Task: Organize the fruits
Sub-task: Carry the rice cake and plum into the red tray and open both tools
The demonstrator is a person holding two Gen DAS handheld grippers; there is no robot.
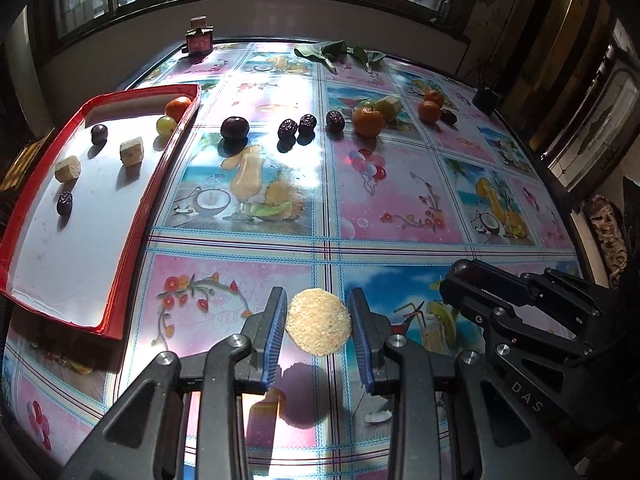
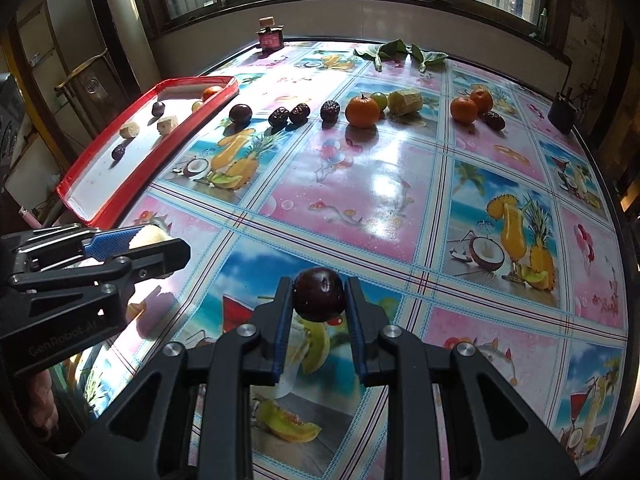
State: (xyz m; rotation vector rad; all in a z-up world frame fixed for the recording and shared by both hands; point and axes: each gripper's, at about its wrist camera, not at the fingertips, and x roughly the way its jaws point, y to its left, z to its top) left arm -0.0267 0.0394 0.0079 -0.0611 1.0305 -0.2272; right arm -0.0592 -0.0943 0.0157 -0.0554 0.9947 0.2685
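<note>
My left gripper [image 1: 318, 326] is shut on a pale round cut fruit piece [image 1: 319, 322], held above the table near its front. My right gripper [image 2: 319, 300] is shut on a dark plum [image 2: 319, 294], also above the table. The left gripper shows in the right wrist view [image 2: 132, 246] at the left, and the right gripper's body shows at the right of the left wrist view. A red tray [image 1: 132, 216] [image 2: 120, 196] at the left holds two pale pieces, a plum, a date, a green grape and an orange. More fruit lies in a row across the far table.
On the table lie a plum [image 1: 235, 127], dates [image 1: 296, 126], oranges [image 1: 368, 121] [image 2: 464, 110], a yellow-green piece [image 2: 406, 102], green leaves [image 1: 336, 53], a small bottle [image 1: 199, 40] and a dark cup [image 2: 562, 112]. Windows run behind.
</note>
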